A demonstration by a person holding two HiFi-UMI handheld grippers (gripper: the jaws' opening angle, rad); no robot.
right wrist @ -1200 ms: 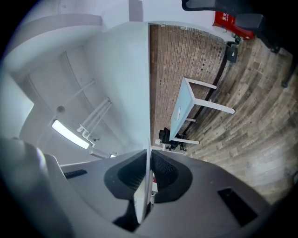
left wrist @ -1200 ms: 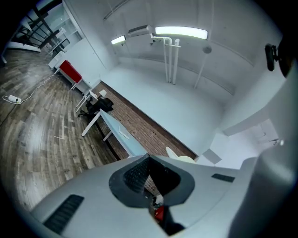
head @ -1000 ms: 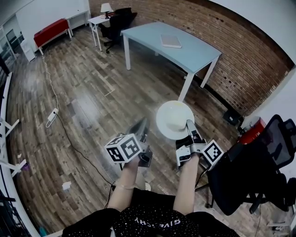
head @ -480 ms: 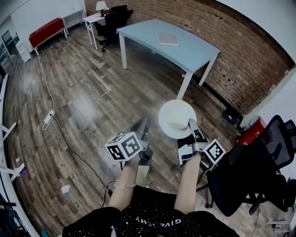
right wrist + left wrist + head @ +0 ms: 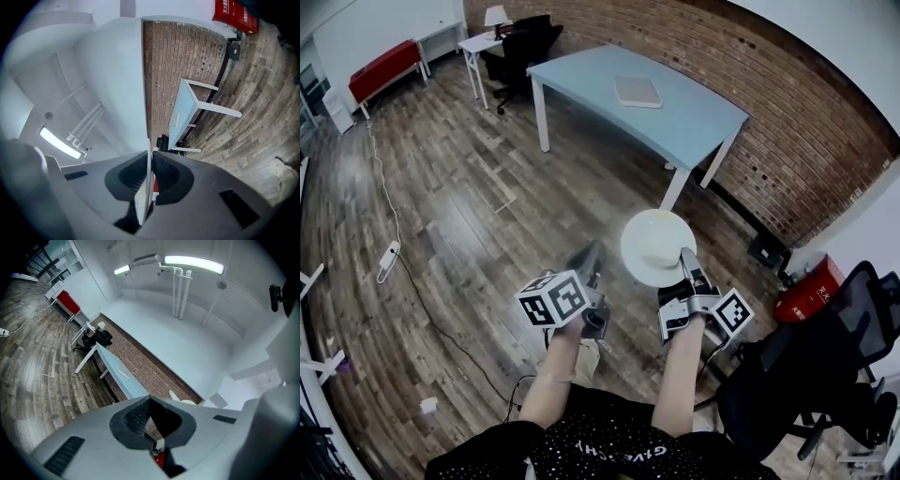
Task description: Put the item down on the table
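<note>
A round white plate [image 5: 656, 246] hangs level above the wooden floor, with my right gripper [image 5: 686, 255] shut on its near rim. In the right gripper view the plate [image 5: 117, 84] fills the upper left and its edge runs down between the closed jaws of the right gripper [image 5: 150, 152]. My left gripper [image 5: 586, 258] is beside it on the left, shut and holding nothing; in its own view the left gripper [image 5: 150, 398] has its jaws meeting at the tips. The light blue table [image 5: 694, 122] stands ahead by the brick wall, also in the left gripper view [image 5: 115, 369] and the right gripper view [image 5: 183, 117].
A flat grey pad [image 5: 636, 91] lies on the table. A black office chair [image 5: 806, 375] and a red box [image 5: 802, 291] are at the right. Another chair [image 5: 520, 42], a small white desk and a red bench [image 5: 384, 66] stand at the back. A power strip [image 5: 386, 261] with its cable lies on the floor.
The person has walked toward the blue table, which is now nearer and larger. Both grippers keep their places in the head view, the plate still in the right one.
</note>
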